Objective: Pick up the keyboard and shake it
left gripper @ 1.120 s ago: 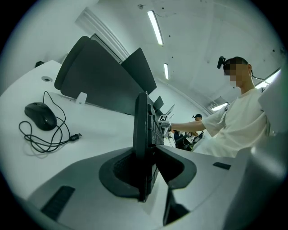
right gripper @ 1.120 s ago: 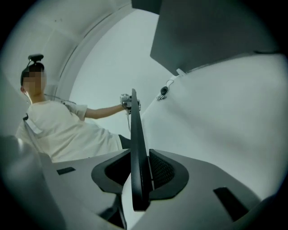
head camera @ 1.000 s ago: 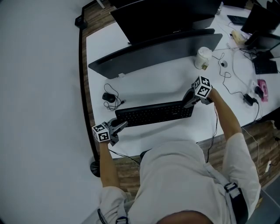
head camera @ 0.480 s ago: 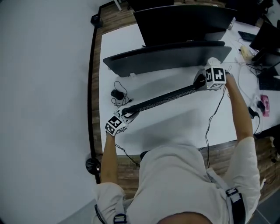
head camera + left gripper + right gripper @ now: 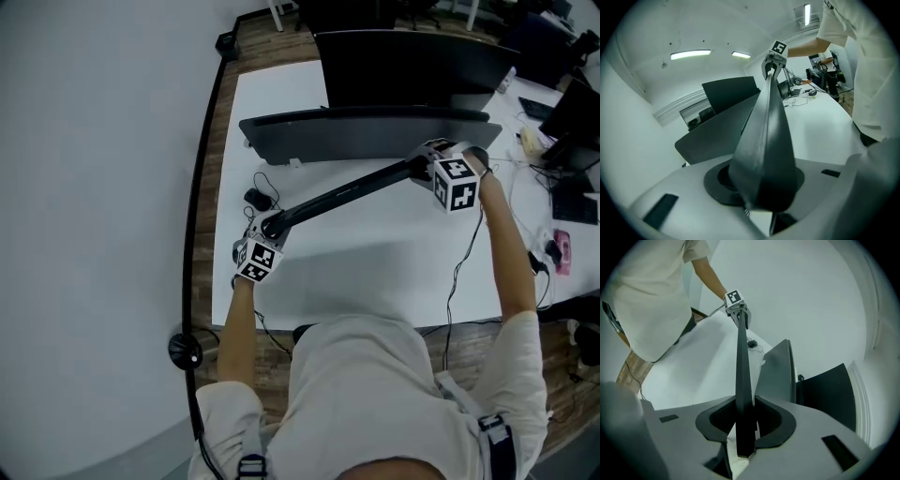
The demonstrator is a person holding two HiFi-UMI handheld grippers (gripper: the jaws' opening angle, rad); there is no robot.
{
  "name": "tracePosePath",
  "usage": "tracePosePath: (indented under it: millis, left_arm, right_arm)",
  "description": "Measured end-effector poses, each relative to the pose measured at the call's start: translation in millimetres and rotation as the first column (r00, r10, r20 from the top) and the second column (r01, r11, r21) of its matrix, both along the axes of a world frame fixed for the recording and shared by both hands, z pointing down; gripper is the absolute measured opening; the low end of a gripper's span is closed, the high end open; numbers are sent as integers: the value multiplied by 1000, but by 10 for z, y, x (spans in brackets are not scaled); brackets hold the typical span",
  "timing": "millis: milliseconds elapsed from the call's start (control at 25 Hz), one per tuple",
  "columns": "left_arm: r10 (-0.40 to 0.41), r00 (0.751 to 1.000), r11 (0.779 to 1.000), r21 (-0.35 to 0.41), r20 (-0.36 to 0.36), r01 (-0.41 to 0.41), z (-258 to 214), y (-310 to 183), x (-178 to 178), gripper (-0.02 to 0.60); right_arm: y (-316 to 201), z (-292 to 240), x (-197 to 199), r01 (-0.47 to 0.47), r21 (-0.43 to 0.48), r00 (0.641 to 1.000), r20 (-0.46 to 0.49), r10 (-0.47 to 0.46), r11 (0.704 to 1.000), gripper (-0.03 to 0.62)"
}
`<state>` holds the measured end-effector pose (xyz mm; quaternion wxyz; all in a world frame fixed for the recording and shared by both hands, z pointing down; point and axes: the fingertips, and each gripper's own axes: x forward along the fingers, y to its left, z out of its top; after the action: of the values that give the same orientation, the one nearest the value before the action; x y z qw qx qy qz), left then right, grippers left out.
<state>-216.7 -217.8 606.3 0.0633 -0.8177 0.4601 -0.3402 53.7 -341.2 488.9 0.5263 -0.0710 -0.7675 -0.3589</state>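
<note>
The pick-up is judged done and the shaking is in hand: the keyboard (image 5: 342, 195), a long thin black slab turned on its edge, is held above the desk (image 5: 375, 281), running from 8 o'clock to 2 o'clock. Its ends are clamped by the left gripper (image 5: 270, 228) and the right gripper (image 5: 419, 170) (jaws partly closed, pressing on it). Short quick swings with firm grips are called for next.
</note>
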Motion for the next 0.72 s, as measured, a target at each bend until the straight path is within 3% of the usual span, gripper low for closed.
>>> tracePosePath:
  millis: [120, 280, 360, 520, 720]
  left_arm:
    - [-14, 999, 998, 62, 37, 12, -75, 109, -36, 111]
    - [-53, 999, 993, 106, 8, 52, -230, 204, -40, 107]
    - [-62, 998, 987, 150, 27, 57, -343, 216, -31, 103]
    - [-104, 994, 958, 274, 39, 90, -629, 223, -52, 97]
    - [-167, 985, 916, 365, -39, 170, -952, 170, -77, 97]
  right_arm:
    - [7, -139, -112, 30, 67, 1000, 0, -31, 997, 135]
    - [-21, -462, -263, 85, 154, 996, -16, -83, 984, 135]
    - [-34, -639, -319, 122, 200, 992, -52, -113, 972, 133]
    - [-15, -1122, -484, 186, 310, 982, -91, -166, 933, 133]
    - [-36, -1660, -664, 242, 420, 970, -133, -204, 875, 135]
